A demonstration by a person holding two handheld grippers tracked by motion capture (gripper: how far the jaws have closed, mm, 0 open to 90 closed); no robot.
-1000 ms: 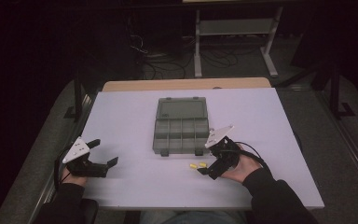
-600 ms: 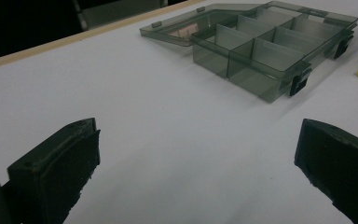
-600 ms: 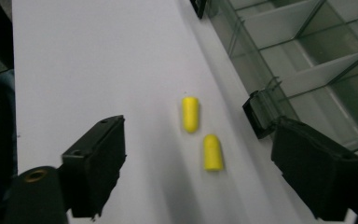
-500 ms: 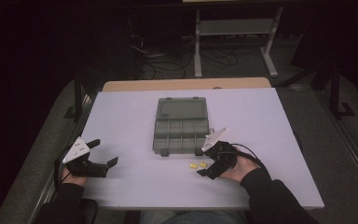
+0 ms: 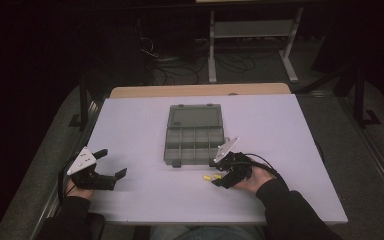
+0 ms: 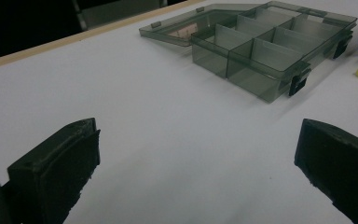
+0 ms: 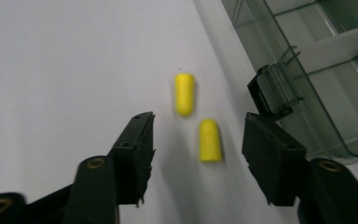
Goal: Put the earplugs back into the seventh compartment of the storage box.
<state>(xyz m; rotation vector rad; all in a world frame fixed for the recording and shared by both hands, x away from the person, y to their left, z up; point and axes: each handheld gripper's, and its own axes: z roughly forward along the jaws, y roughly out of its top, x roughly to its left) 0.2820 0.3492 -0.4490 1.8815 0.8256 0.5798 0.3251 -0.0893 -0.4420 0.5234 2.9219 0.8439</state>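
Two yellow foam earplugs (image 7: pixel 185 94) (image 7: pixel 210 140) lie on the white table, just in front of a smoky clear compartment box (image 5: pixel 195 142) whose lid (image 5: pixel 195 117) lies open behind it. My right gripper (image 7: pixel 198 133) is open and low over the table, with the nearer earplug between its jaws but untouched. From above, the right gripper (image 5: pixel 215 174) sits at the box's front right corner with the earplugs (image 5: pixel 206 177) beside it. My left gripper (image 5: pixel 111 163) rests open at the table's left front, holding nothing. In its own view the left gripper (image 6: pixel 196 140) faces the box (image 6: pixel 270 46).
A black latch (image 7: pixel 272 91) sticks out from the box's front wall close to my right jaw. The table's wooden far edge (image 5: pixel 195 91) borders a dark floor with cables and a metal stand (image 5: pixel 250 30).
My right gripper has slid a little to the left, closer to the earplugs. The left gripper has stayed put.
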